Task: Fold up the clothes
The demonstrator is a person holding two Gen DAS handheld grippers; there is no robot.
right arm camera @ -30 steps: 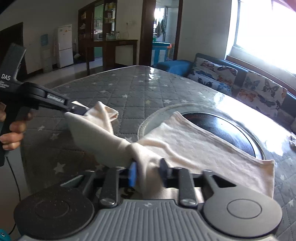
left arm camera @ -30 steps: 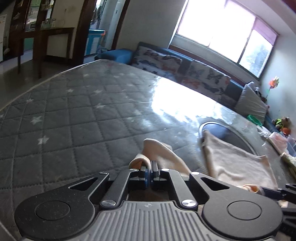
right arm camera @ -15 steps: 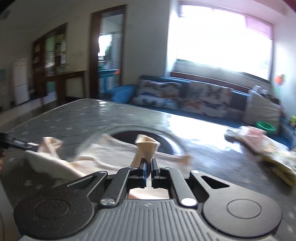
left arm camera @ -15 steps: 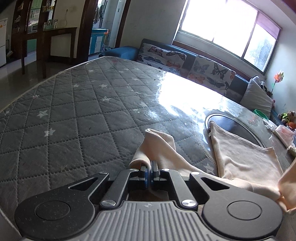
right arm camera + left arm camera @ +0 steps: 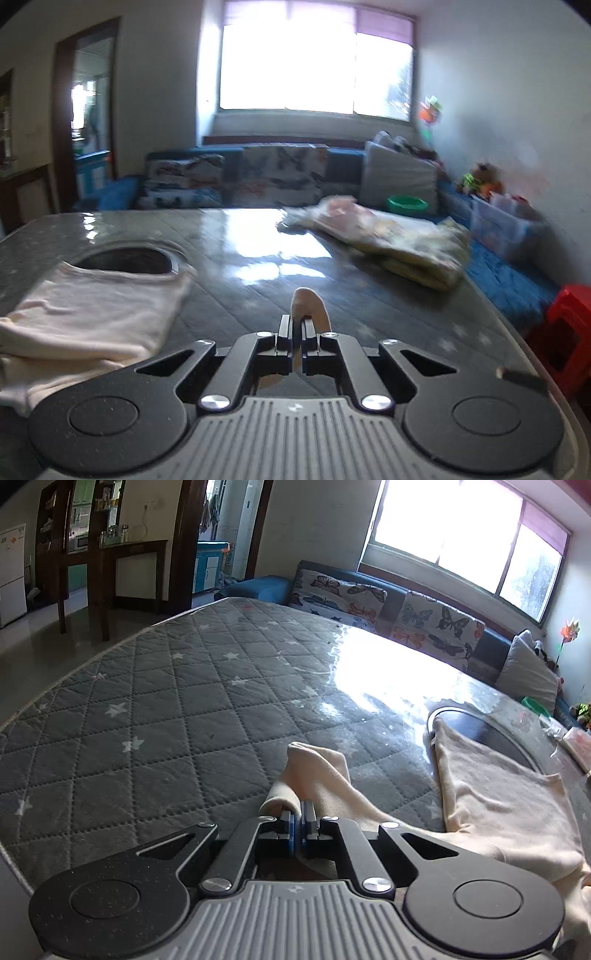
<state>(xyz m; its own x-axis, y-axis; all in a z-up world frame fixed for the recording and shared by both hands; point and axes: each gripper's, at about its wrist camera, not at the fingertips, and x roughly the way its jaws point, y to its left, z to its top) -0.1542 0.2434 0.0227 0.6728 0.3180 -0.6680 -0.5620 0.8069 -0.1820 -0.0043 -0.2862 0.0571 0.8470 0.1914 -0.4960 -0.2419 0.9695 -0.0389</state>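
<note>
A cream garment (image 5: 495,797) lies on the grey quilted table (image 5: 147,716), its far edge over a dark round inset (image 5: 491,734). My left gripper (image 5: 297,812) is shut on one corner of the garment, a fold of cloth (image 5: 314,771) sticking out past the fingertips. In the right wrist view the garment (image 5: 96,314) spreads to the left, and my right gripper (image 5: 297,325) is shut on another corner, a small cream tip (image 5: 310,302) poking up between the fingers. The cloth stretches between the two grippers.
A pile of bagged clothes (image 5: 388,236) lies at the table's far right. A blue sofa with butterfly cushions (image 5: 388,602) runs under the window. A red stool (image 5: 565,325) stands beside the table's right edge. The dark round inset (image 5: 125,260) sits beyond the garment.
My right gripper closed on the garment's corner and swung far to the right, pulling the cloth out. The left gripper kept its grip and barely moved.
</note>
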